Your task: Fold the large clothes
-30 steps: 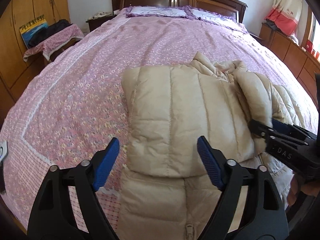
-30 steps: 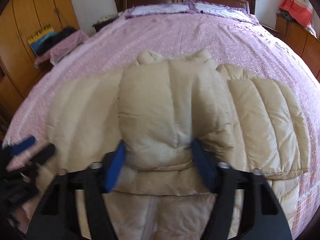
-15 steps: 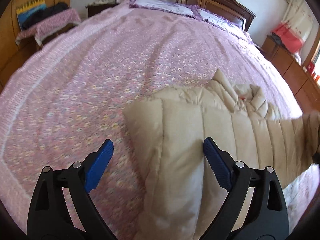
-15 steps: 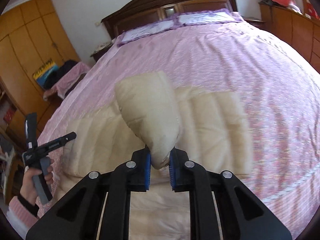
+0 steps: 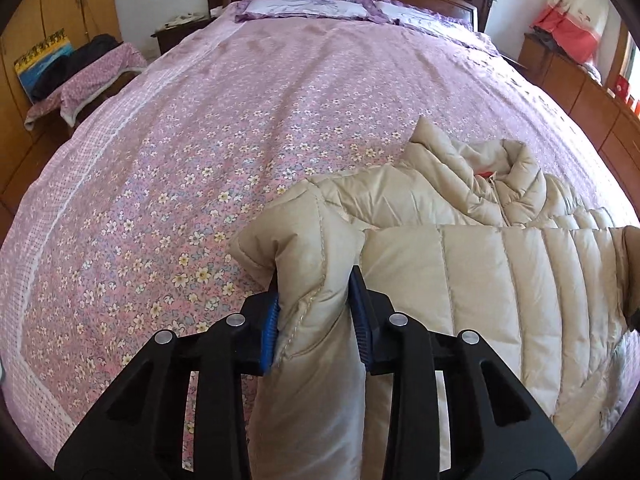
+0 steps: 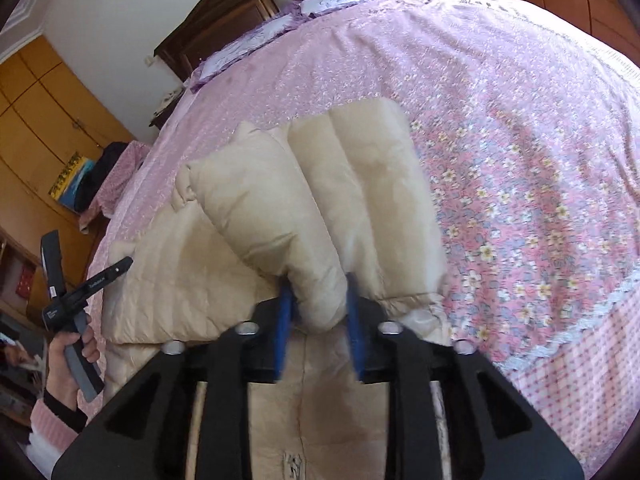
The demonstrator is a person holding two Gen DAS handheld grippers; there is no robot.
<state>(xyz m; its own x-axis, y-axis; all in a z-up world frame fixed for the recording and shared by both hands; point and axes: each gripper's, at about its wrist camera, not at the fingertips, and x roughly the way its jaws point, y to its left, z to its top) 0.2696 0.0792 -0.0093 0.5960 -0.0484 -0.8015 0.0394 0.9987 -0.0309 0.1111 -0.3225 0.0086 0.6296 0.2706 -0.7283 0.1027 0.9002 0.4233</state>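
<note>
Beige down jacket [image 5: 480, 280] is spread on the bed [image 5: 240, 140], collar toward headboard. Left gripper [image 5: 314, 312] is closing, pinching the side fold; right gripper [image 6: 318, 312] is opening, sleeve bundle between pads.

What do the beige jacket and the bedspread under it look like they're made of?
Jacket: looks like a down-style puffer, with a smooth, slightly glossy synthetic shell stitched into puffy channels; the filling cannot be seen. Bedspread: probably matte woven cotton or a blend, with a pink floral print, soft creases and a checked border.
</note>
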